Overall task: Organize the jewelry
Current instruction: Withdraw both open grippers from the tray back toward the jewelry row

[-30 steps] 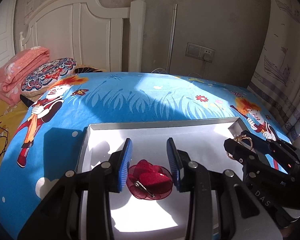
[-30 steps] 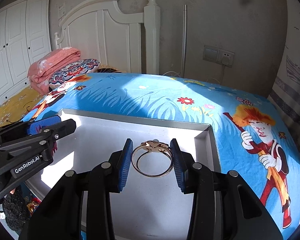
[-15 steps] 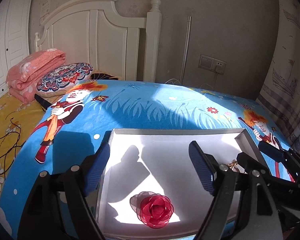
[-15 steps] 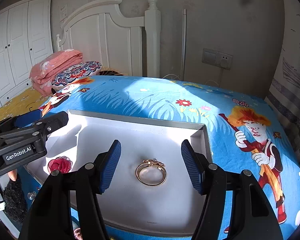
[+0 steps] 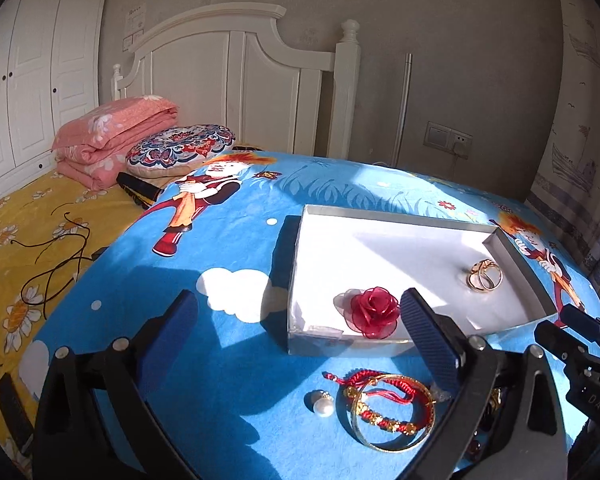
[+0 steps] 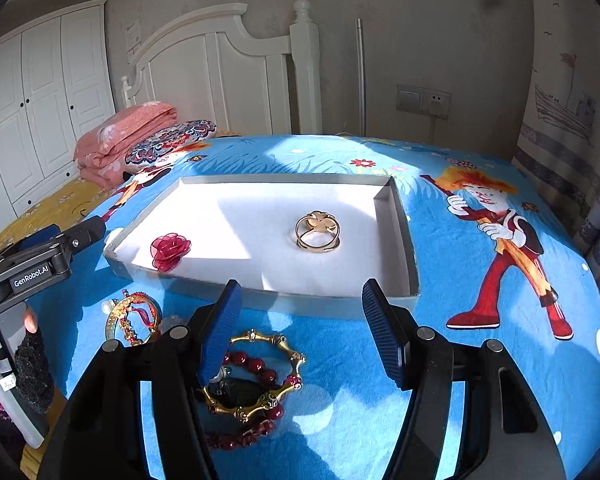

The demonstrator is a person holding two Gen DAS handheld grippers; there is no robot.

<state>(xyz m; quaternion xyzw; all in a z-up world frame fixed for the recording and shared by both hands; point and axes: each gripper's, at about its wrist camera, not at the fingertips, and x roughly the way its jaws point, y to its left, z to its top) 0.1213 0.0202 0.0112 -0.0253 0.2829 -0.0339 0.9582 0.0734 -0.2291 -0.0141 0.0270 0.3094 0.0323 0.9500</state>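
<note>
A shallow white tray (image 5: 380,216) (image 6: 284,178) lies on the blue cartoon blanket. In it a red rose brooch (image 5: 374,312) (image 6: 170,250) rests near the front left corner and a gold ring (image 5: 484,276) (image 6: 317,232) toward the right. My left gripper (image 5: 298,304) hangs before the tray's left corner, jaws opening wide, nothing between them. My right gripper (image 6: 300,292) stands open and empty before the front wall. On the blanket in front lie a gold bangle with a red cord bracelet (image 5: 392,412) (image 6: 134,320), a pearl (image 5: 323,406), and a bamboo-style gold bangle with red beads (image 6: 256,376).
A folded pink quilt (image 5: 112,136) and a patterned pillow (image 5: 180,150) lie by the white headboard (image 5: 236,80). A black cord (image 5: 56,264) trails over the yellow sheet at left. A gloved hand (image 6: 28,344) holds the left gripper's handle.
The left gripper let go of the rose brooch and the right let go of the ring, both inside the tray. Both opened and drew back, bringing the loose jewelry into view.
</note>
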